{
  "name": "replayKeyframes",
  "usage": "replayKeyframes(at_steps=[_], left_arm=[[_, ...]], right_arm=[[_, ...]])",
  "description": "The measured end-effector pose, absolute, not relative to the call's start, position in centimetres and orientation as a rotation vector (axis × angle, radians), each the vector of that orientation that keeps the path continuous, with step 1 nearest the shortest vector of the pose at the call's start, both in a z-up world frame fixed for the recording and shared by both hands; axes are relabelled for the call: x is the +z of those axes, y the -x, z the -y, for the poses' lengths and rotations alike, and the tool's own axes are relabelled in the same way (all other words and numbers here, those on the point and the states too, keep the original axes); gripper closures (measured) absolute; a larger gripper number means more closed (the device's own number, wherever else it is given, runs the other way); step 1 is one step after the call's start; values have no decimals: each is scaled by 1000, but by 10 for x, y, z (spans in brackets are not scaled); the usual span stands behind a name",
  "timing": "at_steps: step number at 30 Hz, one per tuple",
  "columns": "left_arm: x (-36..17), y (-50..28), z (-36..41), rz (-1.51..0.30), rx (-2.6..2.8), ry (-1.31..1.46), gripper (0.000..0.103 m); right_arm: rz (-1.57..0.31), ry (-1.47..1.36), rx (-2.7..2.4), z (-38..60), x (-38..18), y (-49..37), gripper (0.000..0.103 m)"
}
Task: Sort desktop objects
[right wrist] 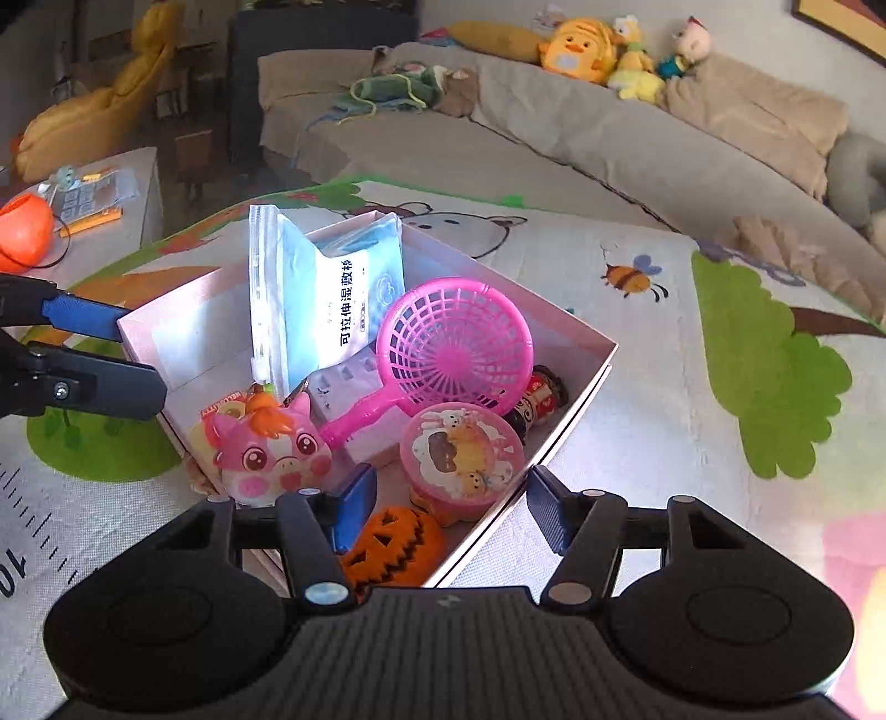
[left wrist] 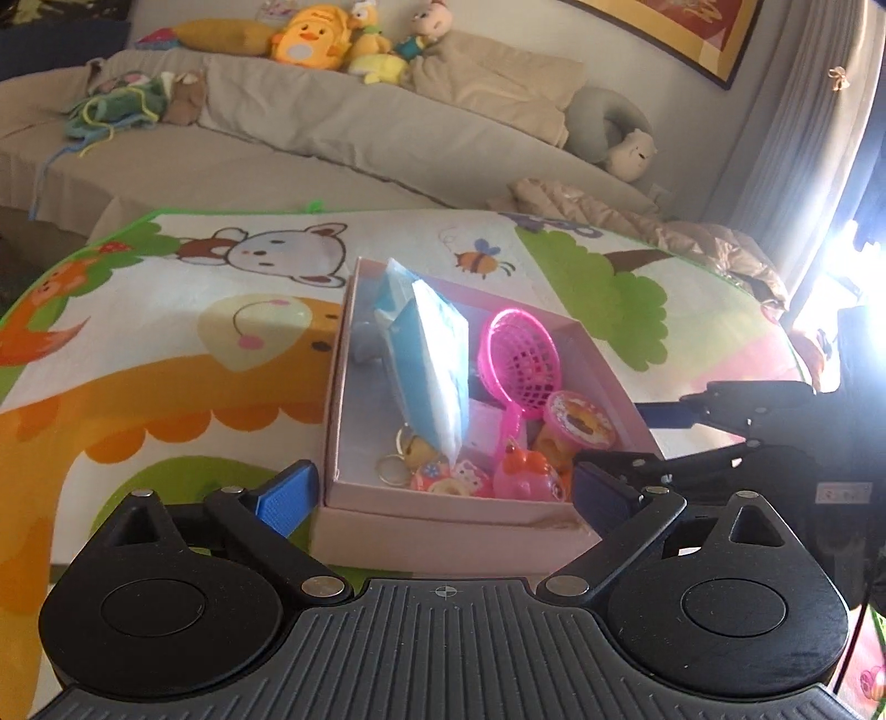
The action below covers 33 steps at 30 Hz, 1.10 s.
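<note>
the work surface is a play mat (left wrist: 166,387) printed with cartoon animals, a bee, green trees and orange shapes. a ruler scale is printed along the mat edge to the left of the right gripper (right wrist: 448,509).

a pink box (left wrist: 343,498) sits on the mat directly ahead of both grippers. the left gripper (left wrist: 437,493) is spread wide. its blue pads flank the near wall of the box without touching it, and nothing is held. the right gripper is partly open. its left pad is inside the box and its right pad is outside the box corner. it grips nothing.

box contents, relative to the right gripper:
- orange pumpkin (right wrist: 393,548): directly between and below the jaws.
- round pink tub (right wrist: 462,459): just ahead.
- pink pig toy (right wrist: 266,454): ahead and to the left.
- pink scoop (right wrist: 454,349): farther ahead, handle pointing toward the pig toy.
- wipes packet (right wrist: 321,299): upright against the far left wall.

the left gripper appears at the left edge of the right wrist view, beside the box wall.

room: a beige sofa (left wrist: 332,133) runs behind the mat. plush toys (left wrist: 310,39) line its backrest, and a neck pillow (left wrist: 603,122) lies at its right end. a side table (right wrist: 105,221) with small items stands far left of the right gripper. bright window light enters at the right of the left gripper.
</note>
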<state>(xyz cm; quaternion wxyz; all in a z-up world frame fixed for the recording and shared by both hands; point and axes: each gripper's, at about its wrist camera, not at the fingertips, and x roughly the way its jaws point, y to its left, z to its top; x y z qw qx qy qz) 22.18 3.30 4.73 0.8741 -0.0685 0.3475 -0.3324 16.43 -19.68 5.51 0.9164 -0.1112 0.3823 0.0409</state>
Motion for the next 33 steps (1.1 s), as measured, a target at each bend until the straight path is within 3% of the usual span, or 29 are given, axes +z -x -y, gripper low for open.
replayKeyframes(at_steps=[7,8,10,14,16,21,26,33], left_arm=[[46,-152,-54,-789,-516,196,0],[45,-140,-55,-775,-425,184,0],[40,-121,-54,-757,-293,145,0],[28,-102,-44,-776,-125,128,0],[18,-99,-37,-812,-50,116,0],[0,-78,-12,-696,44,-18,0],[2,-73,4,-661,84,-122,0],[-3,-76,-17,-699,37,26,0]], right_arm=[[-730,106,150,205,72,-146,40],[-711,90,141,206,76,-135,36],[-667,56,117,207,83,-109,19],[-724,24,128,202,71,-72,11],[-768,55,140,193,55,-61,0],[-798,118,94,178,15,-44,0],[-718,2,93,196,3,-34,0],[-699,30,80,193,-1,-30,0]])
